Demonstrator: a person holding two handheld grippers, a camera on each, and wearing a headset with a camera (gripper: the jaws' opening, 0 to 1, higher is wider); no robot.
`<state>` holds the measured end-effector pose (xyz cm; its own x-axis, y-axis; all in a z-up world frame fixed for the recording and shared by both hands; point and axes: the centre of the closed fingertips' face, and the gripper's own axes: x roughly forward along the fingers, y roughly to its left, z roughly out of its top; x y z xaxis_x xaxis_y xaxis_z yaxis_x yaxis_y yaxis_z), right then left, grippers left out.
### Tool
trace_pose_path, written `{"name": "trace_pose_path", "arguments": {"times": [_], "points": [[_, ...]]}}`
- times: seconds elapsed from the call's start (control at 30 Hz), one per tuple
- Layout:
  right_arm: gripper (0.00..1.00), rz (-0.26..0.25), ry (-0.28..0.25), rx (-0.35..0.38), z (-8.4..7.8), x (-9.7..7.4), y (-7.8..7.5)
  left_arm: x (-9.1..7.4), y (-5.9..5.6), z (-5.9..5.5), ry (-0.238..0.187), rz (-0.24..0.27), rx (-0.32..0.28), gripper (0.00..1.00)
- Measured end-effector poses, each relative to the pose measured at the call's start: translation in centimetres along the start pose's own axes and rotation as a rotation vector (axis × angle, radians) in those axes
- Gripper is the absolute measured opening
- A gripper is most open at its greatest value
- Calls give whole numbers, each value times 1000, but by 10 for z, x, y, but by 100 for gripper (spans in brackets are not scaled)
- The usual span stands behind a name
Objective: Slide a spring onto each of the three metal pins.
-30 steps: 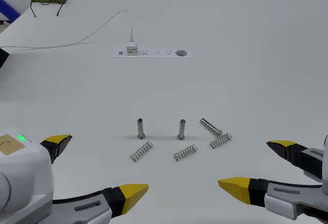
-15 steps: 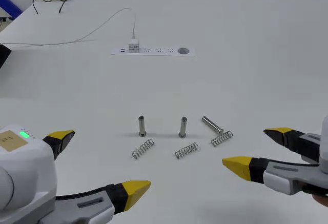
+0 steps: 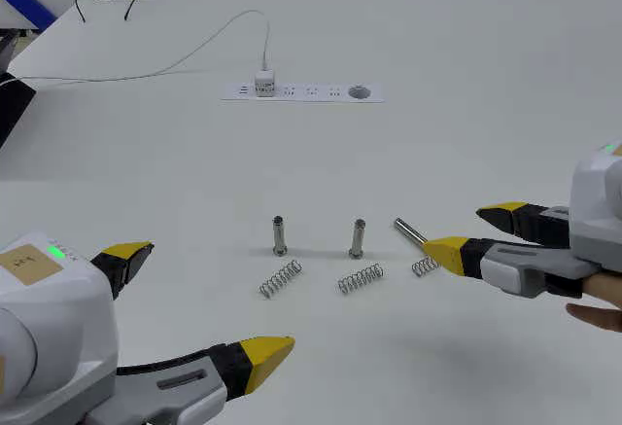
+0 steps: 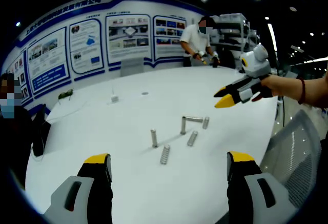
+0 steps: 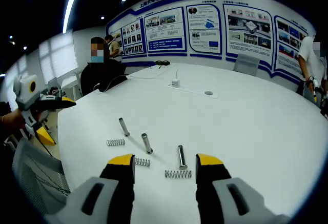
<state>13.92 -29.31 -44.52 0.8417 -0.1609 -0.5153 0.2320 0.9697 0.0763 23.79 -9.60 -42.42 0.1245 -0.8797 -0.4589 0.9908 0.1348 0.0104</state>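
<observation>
Both units match: white rounded housings, grey slotted jaw arms, black necks, yellow pointed tips. The left claw (image 3: 194, 301) housing has a green LED (image 3: 53, 252) & a tan label (image 3: 27, 267) on top. The right claw (image 3: 473, 233) housing shows a green light (image 3: 610, 149); wrist behind it w/ a thin red band (image 4: 302, 84).

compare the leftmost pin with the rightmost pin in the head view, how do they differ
Pose: the leftmost pin stands upright on its base; the rightmost pin lies on its side.
Neighbours: nothing hovers near the leftmost pin; the open right claw sits close to the rightmost pin's near end.
Shared: both are bare metal, neither carrying a spring.
</observation>
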Motion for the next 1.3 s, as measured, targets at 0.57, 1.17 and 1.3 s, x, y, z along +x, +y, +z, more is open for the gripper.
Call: {"name": "trace_pose_path", "arguments": {"times": [0.57,1.17,1.3], "points": [[32,-3,78,-46,-1,60,-15,3,-2,2,-13,-4,18,93],[16,-21,242,-73,-34,106,-26,12,-2,-2,0,-20,23,90],[15,-34,257,-46,-37,110,-30,14,-2,-3,1,-22,15,90]]}}
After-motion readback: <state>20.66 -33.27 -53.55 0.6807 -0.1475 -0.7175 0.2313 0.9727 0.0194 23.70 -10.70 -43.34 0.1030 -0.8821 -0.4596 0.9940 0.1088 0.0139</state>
